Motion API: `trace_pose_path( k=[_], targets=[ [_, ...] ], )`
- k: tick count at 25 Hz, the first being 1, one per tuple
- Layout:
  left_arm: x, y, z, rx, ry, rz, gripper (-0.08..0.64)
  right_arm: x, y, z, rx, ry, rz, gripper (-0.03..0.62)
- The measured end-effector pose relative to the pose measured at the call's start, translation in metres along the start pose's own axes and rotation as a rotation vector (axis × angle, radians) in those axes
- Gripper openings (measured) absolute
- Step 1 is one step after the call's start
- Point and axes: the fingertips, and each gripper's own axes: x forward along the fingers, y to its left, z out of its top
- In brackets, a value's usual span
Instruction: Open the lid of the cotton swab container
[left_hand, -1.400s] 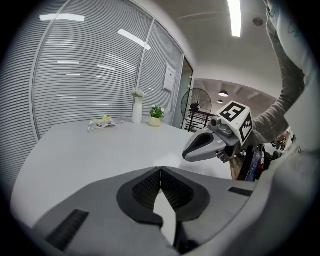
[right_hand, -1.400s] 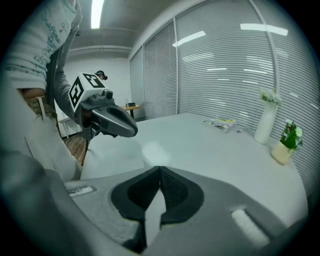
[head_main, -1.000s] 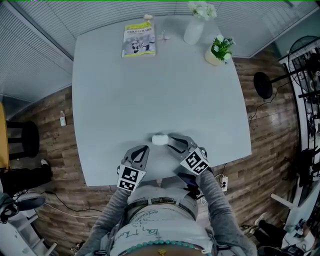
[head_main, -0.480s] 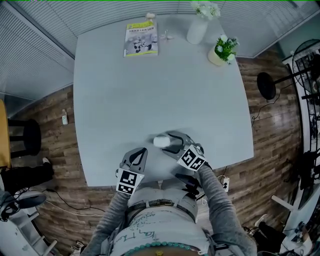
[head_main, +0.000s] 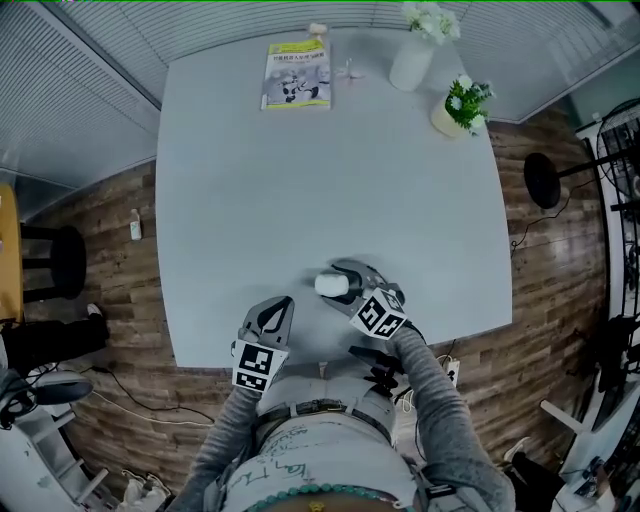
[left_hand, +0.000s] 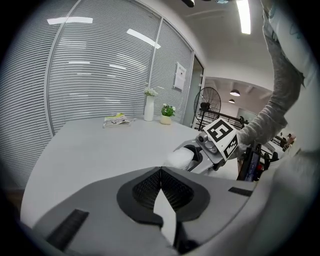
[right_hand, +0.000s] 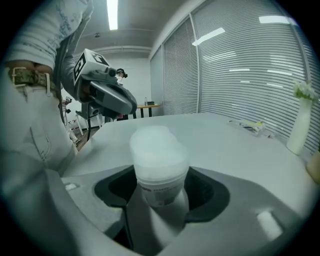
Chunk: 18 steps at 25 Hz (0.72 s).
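Right tongs (right_hand: 161, 200): jaws just opened wide, straddling swab container (right_hand: 160, 175), pads not pressing. Container upright on tabletop (head_main: 320, 180) near front edge. Lid (right_hand: 157, 145) on top, closed; contents hidden by cloudy wall. Left tongs (left_hand: 161, 171): closed, empty, just left of container, apart. Far edge: vase (head_main: 412, 62) with white flowers, pot (head_main: 452, 118) with plant.

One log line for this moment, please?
left hand-held gripper: shut | right hand-held gripper: jaws just opened, cotton swab container between them | lid on
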Motion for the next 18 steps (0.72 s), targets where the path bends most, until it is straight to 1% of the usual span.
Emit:
trace_pose_path(
  k=[3, 4, 5, 7, 15, 18],
  targets=[
    [-0.003, 0.002, 0.000, -0.004, -0.002, 0.007, -0.002, 0.001, 0.003, -0.002, -0.056, 0.002, -0.008, 0.283],
    [-0.003, 0.002, -0.001, -0.004, -0.001, 0.008, -0.002, 0.001, 0.003, -0.002, -0.067, -0.001, -0.013, 0.270],
    [-0.004, 0.002, -0.001, -0.003, 0.001, 0.009, -0.002, 0.001, 0.003, -0.002, -0.071, -0.004, -0.018, 0.252],
    [-0.006, 0.001, -0.002, -0.002, 0.003, 0.011, -0.002, 0.000, 0.003, -0.001, -0.070, -0.007, -0.019, 0.244],
    [-0.007, -0.005, 0.000, 0.011, -0.005, 0.006, -0.002, -0.005, 0.018, -0.001, -0.092, 0.001, 0.048, 0.239],
    [-0.009, -0.008, 0.003, 0.017, -0.016, 0.001, -0.002, -0.011, 0.024, 0.001, -0.093, -0.001, 0.059, 0.239]
  ],
)
